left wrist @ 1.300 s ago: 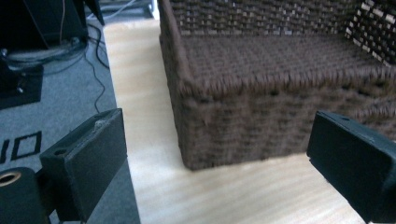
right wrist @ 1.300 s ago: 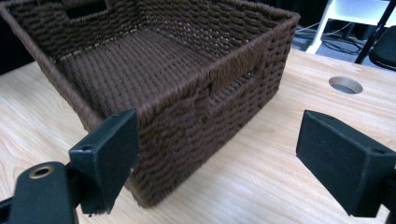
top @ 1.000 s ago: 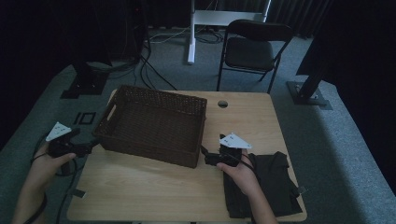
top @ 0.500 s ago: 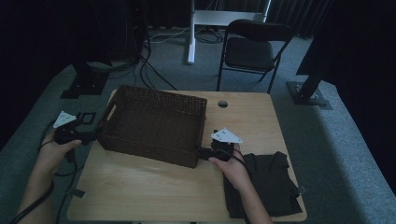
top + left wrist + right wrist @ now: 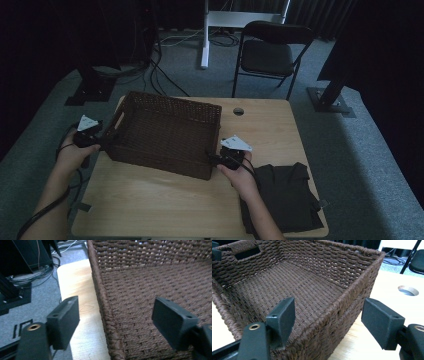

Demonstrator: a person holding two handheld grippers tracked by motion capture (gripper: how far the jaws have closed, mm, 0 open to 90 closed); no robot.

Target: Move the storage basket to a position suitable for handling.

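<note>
A dark brown wicker basket point(image 5: 165, 131) stands empty on the wooden table point(image 5: 165, 200). My left gripper point(image 5: 106, 140) is open at the basket's left side, its jaws straddling the left rim point(image 5: 105, 305), one outside and one inside. At the basket's near right corner my right gripper point(image 5: 214, 159) is open too, jaws astride the rim point(image 5: 352, 290). A folded black cloth point(image 5: 285, 197) lies on the table's near right corner, under the right forearm.
A round cable hole point(image 5: 238, 111) sits in the table behind the basket. A black folding chair point(image 5: 272, 55) and a white desk leg point(image 5: 204, 35) stand beyond the table. Cables and black stand bases lie on the grey floor at the left.
Both grippers moved in toward the basket. The left one rose from the table's left edge to the left rim; the right one shifted left from the cloth to the near right corner.
</note>
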